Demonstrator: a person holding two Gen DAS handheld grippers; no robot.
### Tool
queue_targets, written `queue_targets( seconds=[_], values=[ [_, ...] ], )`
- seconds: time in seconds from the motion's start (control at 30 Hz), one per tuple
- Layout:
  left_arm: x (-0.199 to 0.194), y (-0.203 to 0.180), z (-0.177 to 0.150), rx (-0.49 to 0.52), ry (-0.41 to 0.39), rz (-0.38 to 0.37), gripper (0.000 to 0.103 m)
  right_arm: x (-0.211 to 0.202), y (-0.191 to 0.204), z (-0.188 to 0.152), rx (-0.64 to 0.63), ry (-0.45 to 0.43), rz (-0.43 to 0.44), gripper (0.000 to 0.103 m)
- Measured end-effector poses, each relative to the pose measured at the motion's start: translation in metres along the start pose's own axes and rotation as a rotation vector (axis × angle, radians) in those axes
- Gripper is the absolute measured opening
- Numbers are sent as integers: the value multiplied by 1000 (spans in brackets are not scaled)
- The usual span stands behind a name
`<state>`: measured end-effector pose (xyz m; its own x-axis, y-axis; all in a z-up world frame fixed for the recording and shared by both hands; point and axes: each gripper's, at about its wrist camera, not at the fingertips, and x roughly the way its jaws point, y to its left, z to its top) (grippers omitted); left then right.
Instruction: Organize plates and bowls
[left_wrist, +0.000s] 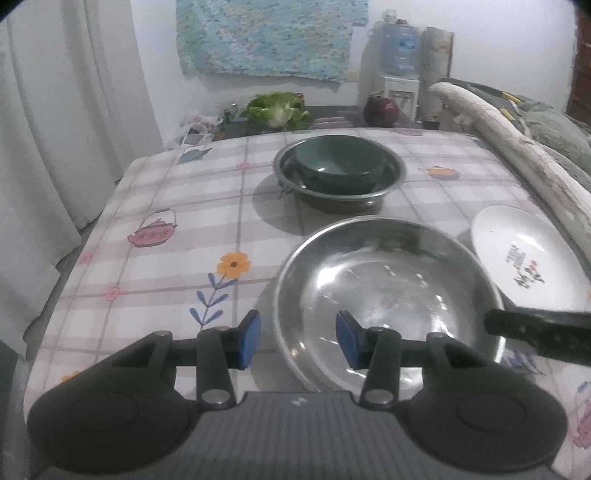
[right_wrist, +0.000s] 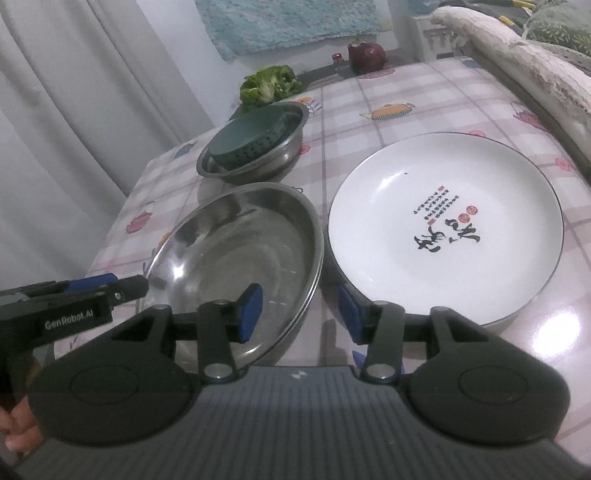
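A wide steel dish (left_wrist: 388, 288) lies on the checked tablecloth (left_wrist: 177, 206). My left gripper (left_wrist: 299, 341) straddles its left rim, one blue pad outside and one inside, with gaps on both sides. My right gripper (right_wrist: 300, 315) straddles the right rim of the steel dish (right_wrist: 240, 251) the same way, its pads not pressing. A white plate (right_wrist: 443, 221) with black calligraphy lies just right of it. Farther back, a green bowl (left_wrist: 338, 162) sits inside a smaller steel bowl (left_wrist: 391, 173). In the right wrist view the left gripper (right_wrist: 125, 290) shows at the dish's left edge.
Beyond the table's far edge sit a head of lettuce (left_wrist: 279, 110) and a dark red round object (left_wrist: 380, 110). A water dispenser (left_wrist: 400, 55) stands behind them. A worn cushioned armrest (left_wrist: 517, 147) runs along the right side, and pale curtains (left_wrist: 55, 129) hang at left.
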<state>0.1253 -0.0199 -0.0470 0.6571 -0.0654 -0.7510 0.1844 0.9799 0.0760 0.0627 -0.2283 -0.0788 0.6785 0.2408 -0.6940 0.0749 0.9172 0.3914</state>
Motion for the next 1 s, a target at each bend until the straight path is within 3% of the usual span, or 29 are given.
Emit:
queue_targets(
  seconds=[0.23, 0.33, 0.77, 1.0],
  values=[
    [30, 9, 9, -11, 24, 1, 44, 16, 1, 1, 15, 15, 1, 38],
    [39, 12, 11, -26, 48, -38, 31, 22, 2, 1, 31, 28, 26, 33],
    [30, 37, 0, -72, 70, -12, 31, 32, 28, -3, -37, 66, 49, 35],
    [24, 51, -6, -99, 81, 6, 40, 35, 44, -8, -69, 87, 90, 37]
  ],
)
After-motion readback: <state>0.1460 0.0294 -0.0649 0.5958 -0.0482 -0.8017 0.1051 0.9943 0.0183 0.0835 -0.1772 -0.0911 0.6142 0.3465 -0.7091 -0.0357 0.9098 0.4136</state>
